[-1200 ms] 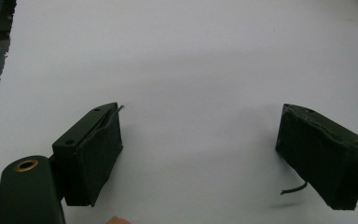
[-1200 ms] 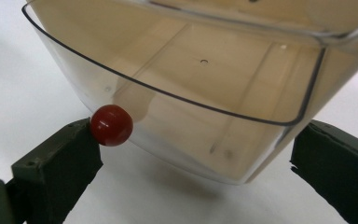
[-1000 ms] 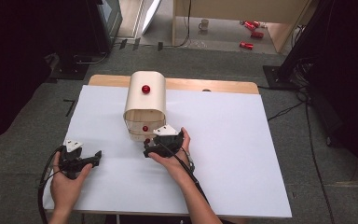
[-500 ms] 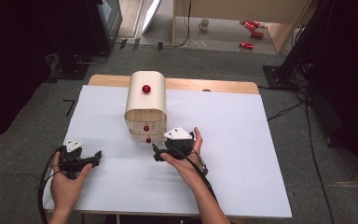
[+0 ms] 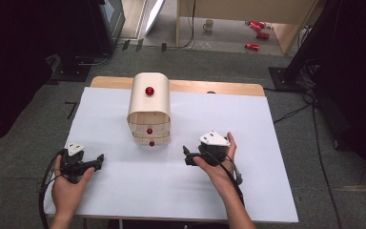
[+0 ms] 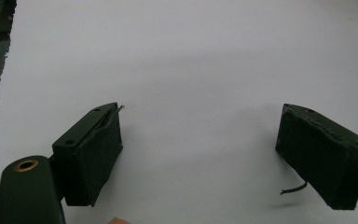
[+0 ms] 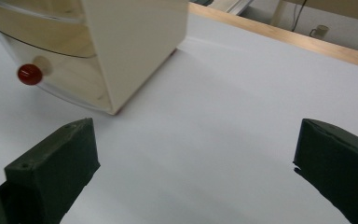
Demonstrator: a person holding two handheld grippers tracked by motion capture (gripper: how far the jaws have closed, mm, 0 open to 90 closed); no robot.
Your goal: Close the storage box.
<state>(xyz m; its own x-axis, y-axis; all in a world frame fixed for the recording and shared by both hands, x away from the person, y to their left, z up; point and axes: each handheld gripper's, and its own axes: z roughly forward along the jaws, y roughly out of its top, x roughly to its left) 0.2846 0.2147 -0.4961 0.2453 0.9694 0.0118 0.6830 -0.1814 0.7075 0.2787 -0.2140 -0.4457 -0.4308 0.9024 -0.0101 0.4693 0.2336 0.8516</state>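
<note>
Standing toward the back of the white surface (image 5: 248,119) is a small wooden drawer cabinet (image 5: 148,102) with red knobs (image 5: 149,90); its drawers look closed and their contents are hidden. The right hand-held gripper (image 5: 187,156) rests just beside its front corner, jaws spread wide and empty. The left hand-held gripper (image 5: 97,160) lies well apart near the front edge, jaws also spread. Seen from the right gripper view, a drawer front (image 7: 51,74) is clear plastic, and a mug (image 7: 319,31) sits on the floor beyond.
</note>
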